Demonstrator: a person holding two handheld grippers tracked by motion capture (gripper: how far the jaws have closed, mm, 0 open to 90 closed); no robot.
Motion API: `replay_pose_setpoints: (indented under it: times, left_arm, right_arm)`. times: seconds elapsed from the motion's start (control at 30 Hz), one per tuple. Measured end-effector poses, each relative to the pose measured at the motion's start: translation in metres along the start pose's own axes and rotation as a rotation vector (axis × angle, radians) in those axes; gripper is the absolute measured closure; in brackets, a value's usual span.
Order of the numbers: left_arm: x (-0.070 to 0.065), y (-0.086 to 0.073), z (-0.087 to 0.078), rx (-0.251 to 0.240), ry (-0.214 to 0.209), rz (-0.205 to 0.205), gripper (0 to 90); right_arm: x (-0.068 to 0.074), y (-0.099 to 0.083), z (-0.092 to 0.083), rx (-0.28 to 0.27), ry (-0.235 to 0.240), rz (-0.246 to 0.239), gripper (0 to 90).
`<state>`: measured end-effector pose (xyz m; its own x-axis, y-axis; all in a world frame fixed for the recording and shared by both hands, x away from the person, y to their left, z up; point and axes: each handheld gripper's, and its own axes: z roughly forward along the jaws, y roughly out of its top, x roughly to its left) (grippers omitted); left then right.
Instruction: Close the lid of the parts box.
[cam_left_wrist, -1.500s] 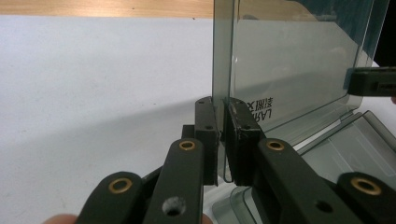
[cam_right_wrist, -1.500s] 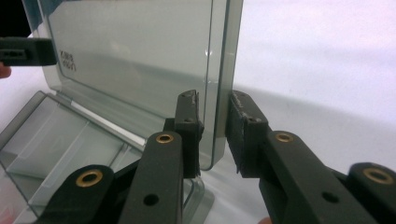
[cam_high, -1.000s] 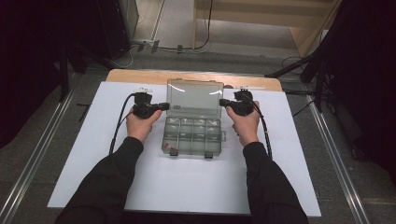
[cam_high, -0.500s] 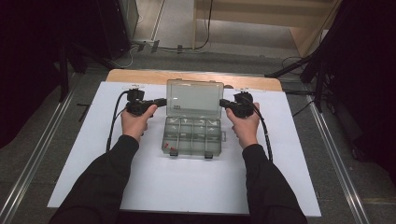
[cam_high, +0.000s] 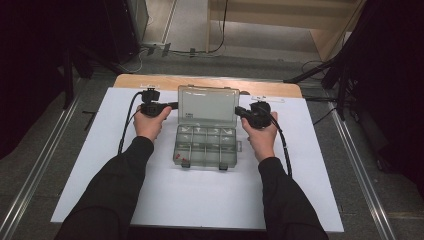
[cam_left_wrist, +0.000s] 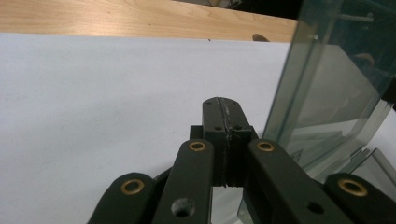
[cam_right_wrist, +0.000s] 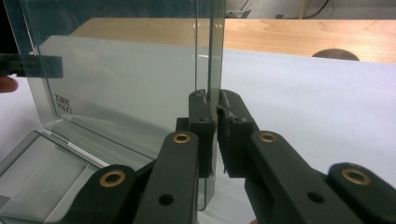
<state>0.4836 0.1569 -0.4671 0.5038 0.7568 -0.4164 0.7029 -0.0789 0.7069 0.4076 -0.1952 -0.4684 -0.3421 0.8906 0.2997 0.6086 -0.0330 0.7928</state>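
A clear plastic compartment box (cam_high: 205, 145) lies mid-table with its lid (cam_high: 207, 105) standing upright at the back. Small red pieces (cam_high: 184, 159) sit in a front left compartment. My left gripper (cam_high: 174, 105) is just left of the lid's left edge. In the left gripper view its jaws (cam_left_wrist: 223, 100) have just been closing and are shut on nothing, with the lid (cam_left_wrist: 327, 93) beside them. My right gripper (cam_high: 238, 109) is at the lid's right edge. In the right gripper view it (cam_right_wrist: 214, 100) is shut on that edge of the lid (cam_right_wrist: 130, 84).
A white sheet (cam_high: 200, 200) covers the table, with a wooden strip (cam_high: 210, 82) showing along the far edge. Cables trail from both grippers toward the person. Dark stands and floor rails flank the table on both sides.
The left gripper has come off the lid's left edge and shifted slightly left and back. The right gripper and the lid have stayed put.
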Motion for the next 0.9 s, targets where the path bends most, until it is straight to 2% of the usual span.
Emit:
replay_pose_setpoints:
  times: [0.1,0.2,0.3,0.4,0.5,0.53,0.6,0.73,0.9]
  left_arm:
    - [-0.001,0.003,0.003,-0.006,-0.036,-0.024,89.8]
    - [-0.002,0.004,0.006,0.005,-0.065,-0.032,89.8]
    - [-0.002,0.004,0.006,-0.004,-0.102,-0.046,89.8]
    - [-0.001,0.004,0.003,-0.002,-0.133,-0.041,89.8]
    - [-0.002,0.004,-0.001,0.001,-0.141,-0.024,89.9]
    - [-0.003,0.004,-0.002,-0.001,-0.147,-0.022,89.9]
    - [-0.004,0.005,-0.004,0.0,-0.152,-0.013,89.9]
    - [-0.007,0.004,-0.007,-0.006,-0.161,0.005,89.9]
    - [-0.014,0.001,-0.012,-0.022,-0.172,0.02,89.8]
  right_arm:
    - [0.001,-0.001,-0.002,-0.008,0.005,-0.011,85.5]
    - [0.001,-0.002,-0.003,-0.01,0.007,-0.024,85.4]
    - [-0.001,-0.003,-0.004,-0.014,0.017,-0.029,84.9]
    - [-0.003,-0.003,-0.006,-0.016,0.037,-0.034,83.3]
    - [-0.005,-0.003,-0.012,-0.032,0.048,-0.041,74.9]
    - [-0.006,-0.003,-0.017,-0.042,0.061,-0.042,70.6]
    - [-0.01,-0.005,-0.027,-0.071,0.1,-0.041,68.3]
    - [-0.02,-0.008,-0.041,-0.087,0.107,-0.011,74.3]
    - [-0.02,-0.004,-0.042,-0.079,0.081,0.022,87.1]
